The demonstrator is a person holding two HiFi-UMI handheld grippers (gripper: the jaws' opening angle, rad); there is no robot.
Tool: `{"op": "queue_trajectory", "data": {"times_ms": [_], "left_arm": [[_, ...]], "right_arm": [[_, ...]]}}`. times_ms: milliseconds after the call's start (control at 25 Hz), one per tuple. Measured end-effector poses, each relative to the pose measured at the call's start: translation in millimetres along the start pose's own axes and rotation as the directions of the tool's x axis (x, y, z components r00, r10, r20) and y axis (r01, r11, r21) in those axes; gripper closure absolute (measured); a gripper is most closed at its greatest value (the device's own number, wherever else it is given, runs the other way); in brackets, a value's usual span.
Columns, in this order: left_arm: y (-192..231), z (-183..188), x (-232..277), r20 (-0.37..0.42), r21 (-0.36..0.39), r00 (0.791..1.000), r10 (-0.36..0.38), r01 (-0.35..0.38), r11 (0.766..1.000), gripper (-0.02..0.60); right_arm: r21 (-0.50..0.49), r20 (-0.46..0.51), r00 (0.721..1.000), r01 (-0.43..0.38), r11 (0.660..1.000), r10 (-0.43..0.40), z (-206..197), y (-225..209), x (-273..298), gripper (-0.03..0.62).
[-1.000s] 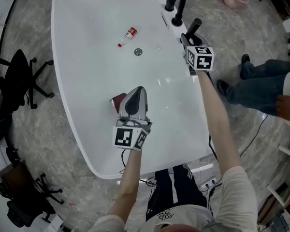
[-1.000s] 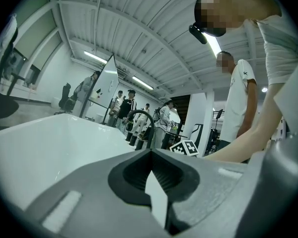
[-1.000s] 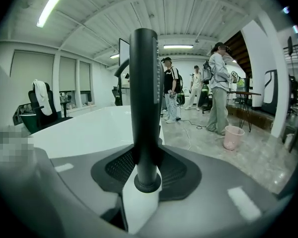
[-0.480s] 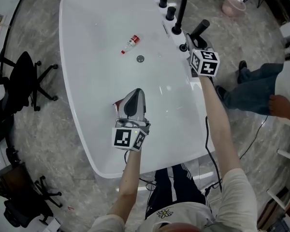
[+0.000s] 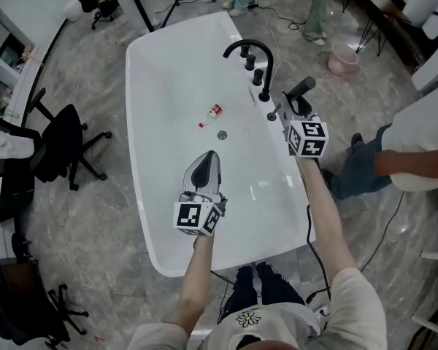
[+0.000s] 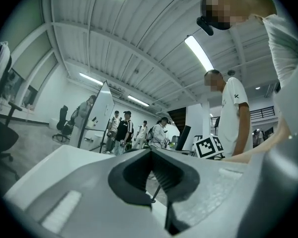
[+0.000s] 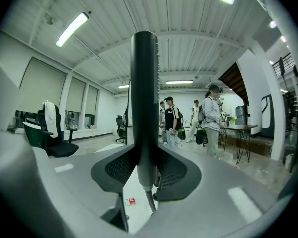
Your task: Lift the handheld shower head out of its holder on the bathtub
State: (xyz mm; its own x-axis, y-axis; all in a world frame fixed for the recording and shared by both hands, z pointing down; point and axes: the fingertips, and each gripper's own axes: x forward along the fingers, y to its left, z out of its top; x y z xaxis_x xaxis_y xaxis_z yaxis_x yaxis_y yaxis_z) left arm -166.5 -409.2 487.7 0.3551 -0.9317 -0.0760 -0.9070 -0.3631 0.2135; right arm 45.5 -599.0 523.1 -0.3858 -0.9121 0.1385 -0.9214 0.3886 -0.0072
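Observation:
The black handheld shower head (image 5: 300, 90) stands at the right rim of the white bathtub (image 5: 147, 217), just beyond the black faucet (image 5: 250, 50). My right gripper (image 5: 295, 113) is shut on its handle. In the right gripper view the wand (image 7: 144, 98) rises upright between the jaws, and its hose (image 7: 150, 201) hangs below them. My left gripper (image 5: 209, 156) hovers over the middle of the tub, shut with nothing in it. In its own view the left gripper (image 6: 151, 155) shows both jaws pressed together. I cannot make out the holder.
A small red-and-white bottle (image 5: 214, 113) lies in the tub near the drain (image 5: 222, 135). A black office chair (image 5: 62, 148) stands to the left of the tub. A person (image 5: 416, 148) stands close on the right. A pink basin (image 5: 342, 61) sits on the floor behind.
The head view has pulled back and shows more of the room. My right gripper keeps its hold on the shower head by the rim. The left gripper has hardly moved.

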Motion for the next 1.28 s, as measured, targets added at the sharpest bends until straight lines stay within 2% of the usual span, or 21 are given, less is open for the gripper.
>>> {"op": "queue_trajectory", "data": {"times_ms": [200, 520, 680, 960, 1120, 1280], "left_arm": [[-30, 55, -25, 0.043, 0.034, 0.999, -0.004, 0.002, 0.999, 0.581], [-74, 112, -66, 0.115, 0.082, 0.993, -0.019, 0.009, 0.997, 0.581], [-75, 127, -87, 0.138, 0.094, 0.990, -0.011, -0.002, 0.996, 0.581], [-84, 151, -107, 0.176, 0.101, 0.984, 0.020, -0.038, 0.994, 0.581], [-80, 162, -112, 0.194, 0.103, 0.980, 0.038, -0.059, 0.993, 0.581], [-76, 160, -111, 0.192, 0.126, 0.980, 0.048, -0.073, 0.989, 0.581]], "right_arm": [[-0.025, 0.064, 0.997, -0.035, 0.999, 0.036, 66, 27, -59, 0.442], [-0.076, 0.138, 0.984, -0.099, 0.992, 0.109, 126, 60, -159, 0.442], [-0.114, 0.189, 0.971, -0.126, 0.985, 0.146, 143, 89, -203, 0.442], [-0.068, 0.236, 0.957, -0.157, 0.985, 0.169, 152, 112, -271, 0.442], [-0.064, 0.250, 0.952, -0.164, 0.984, 0.175, 155, 125, -291, 0.441], [-0.047, 0.249, 0.950, -0.183, 0.982, 0.189, 148, 127, -286, 0.442]]}}
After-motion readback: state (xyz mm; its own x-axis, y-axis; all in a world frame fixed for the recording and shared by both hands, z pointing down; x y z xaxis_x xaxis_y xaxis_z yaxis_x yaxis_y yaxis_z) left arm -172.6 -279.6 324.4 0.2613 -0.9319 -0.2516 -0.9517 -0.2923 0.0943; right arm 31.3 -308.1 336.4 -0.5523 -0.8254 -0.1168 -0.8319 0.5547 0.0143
